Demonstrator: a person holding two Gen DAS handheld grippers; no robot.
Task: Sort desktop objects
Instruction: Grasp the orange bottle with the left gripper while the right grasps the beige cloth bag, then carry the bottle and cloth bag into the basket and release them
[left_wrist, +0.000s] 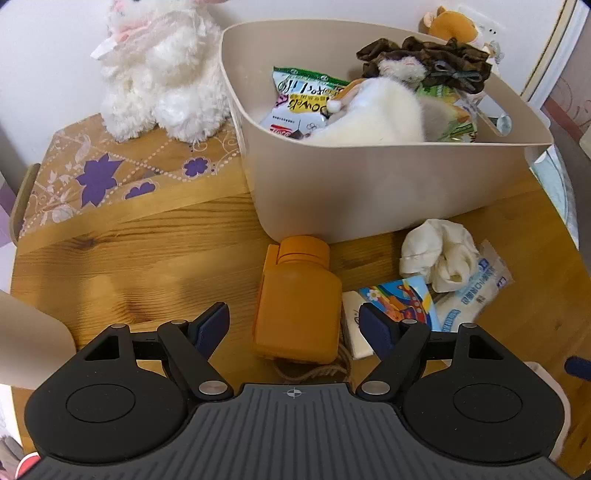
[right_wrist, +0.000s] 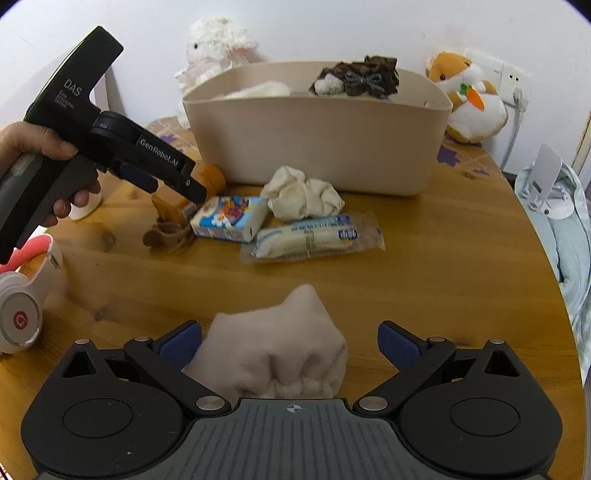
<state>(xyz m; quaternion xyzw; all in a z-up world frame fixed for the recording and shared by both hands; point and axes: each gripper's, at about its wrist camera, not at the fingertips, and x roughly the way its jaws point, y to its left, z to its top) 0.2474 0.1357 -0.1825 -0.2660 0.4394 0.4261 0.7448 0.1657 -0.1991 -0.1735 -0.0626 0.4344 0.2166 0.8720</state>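
Clutter sits in front of a beige bin (left_wrist: 388, 184) on the round wooden desk (right_wrist: 443, 280), and both tools are out with their fingers spread apart, gripping nothing.

Low in the left wrist view, the left tool (left_wrist: 293, 325) hovers with an orange bottle (left_wrist: 297, 299) lying on its side between its open pads, not yet touched as far as I can see. Its cap points toward the bin wall at mid-frame. The bottle looks like rigid plastic, smooth and probably a bit slippery, likely light; I would take it across the flat body rather than the rounded cap. A twine loop (left_wrist: 317, 369) trails from its base and might drag.

Right of the bottle lie a small colourful tissue pack (left_wrist: 402, 299), a crumpled white cloth (left_wrist: 439, 254) and a clear-wrapped packet (left_wrist: 476, 291), all just beside one another.

At the bottom centre of the right wrist view, the right tool (right_wrist: 290, 343) straddles a soft pale pink cloth bundle (right_wrist: 273, 350). The left pad seems to brush it, the right stands clear. It should squash easily and weigh little, so a pinch through the bunched middle would suit.

Snack bags and a plush already fill the bin; white headphones (right_wrist: 22, 314) rest at the left edge.
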